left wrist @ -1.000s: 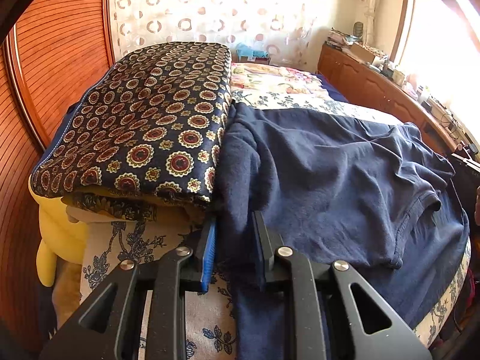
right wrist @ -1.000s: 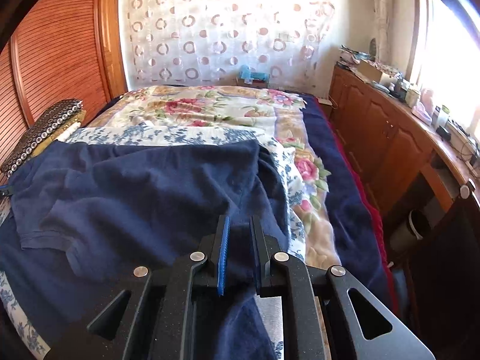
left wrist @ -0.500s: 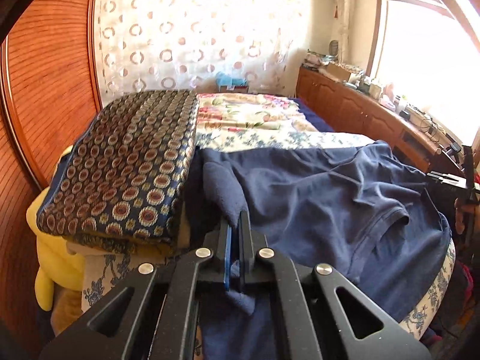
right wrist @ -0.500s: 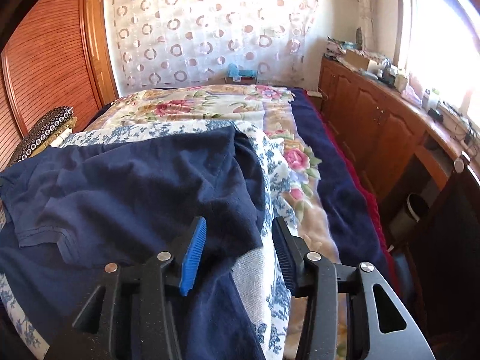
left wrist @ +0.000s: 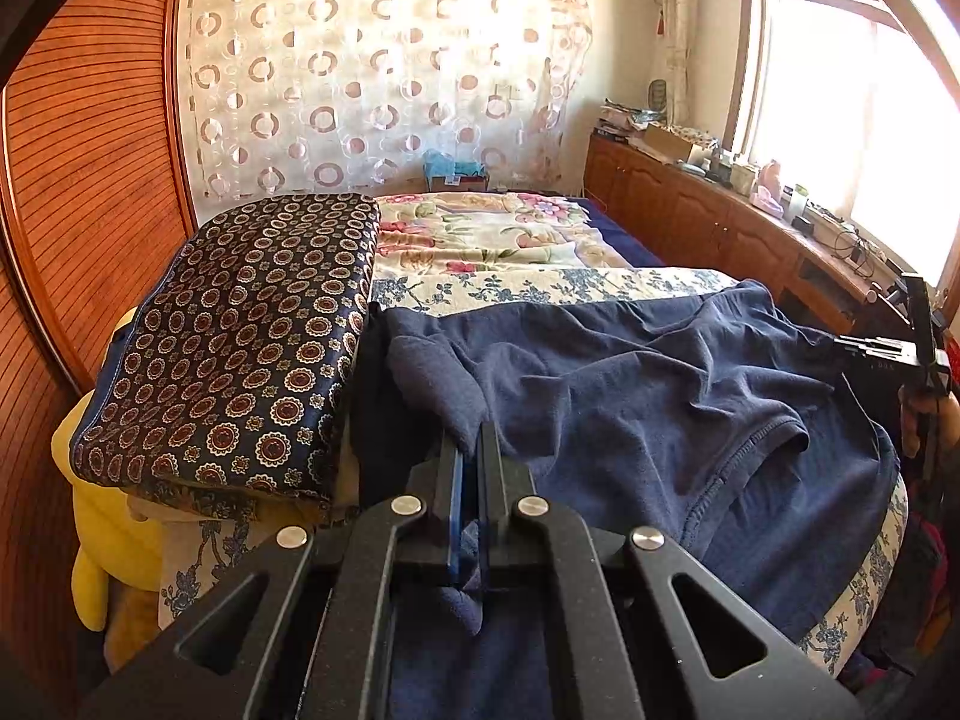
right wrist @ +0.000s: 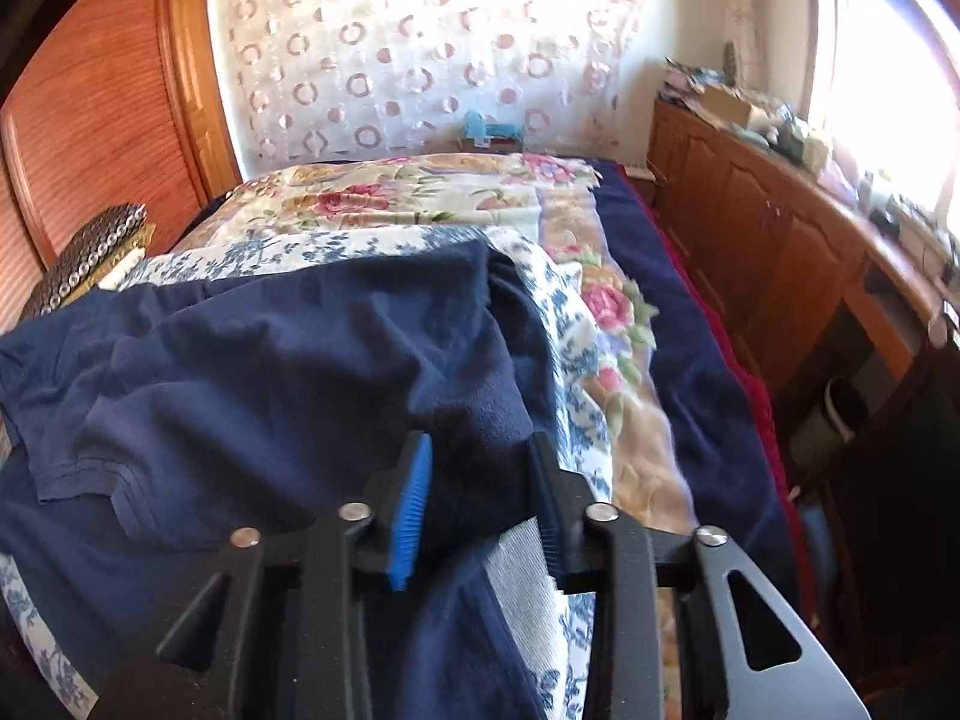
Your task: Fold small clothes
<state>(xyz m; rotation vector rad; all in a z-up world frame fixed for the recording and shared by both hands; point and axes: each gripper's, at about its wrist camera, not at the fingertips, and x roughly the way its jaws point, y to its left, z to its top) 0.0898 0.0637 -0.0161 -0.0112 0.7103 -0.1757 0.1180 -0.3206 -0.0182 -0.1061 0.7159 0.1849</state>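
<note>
Left wrist view: navy shirt (left wrist: pixel 630 384) lies spread across the bed (left wrist: pixel 510 240), beside a folded patterned quilt (left wrist: pixel 240 336). Left gripper (left wrist: pixel 471 450) has its jaws clenched on a pinched fold of the shirt's edge. Right gripper (right wrist: pixel 480 468) straddles another bunched fold, jaws closing, pads not yet pressing the cloth.

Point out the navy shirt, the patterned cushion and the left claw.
navy shirt (left wrist: pixel 630 384), left wrist view, wrinkled middle.
patterned cushion (left wrist: pixel 240 336), left wrist view, top face.
left claw (left wrist: pixel 470 450), left wrist view, between fingertips, clamping shirt cloth.
</note>
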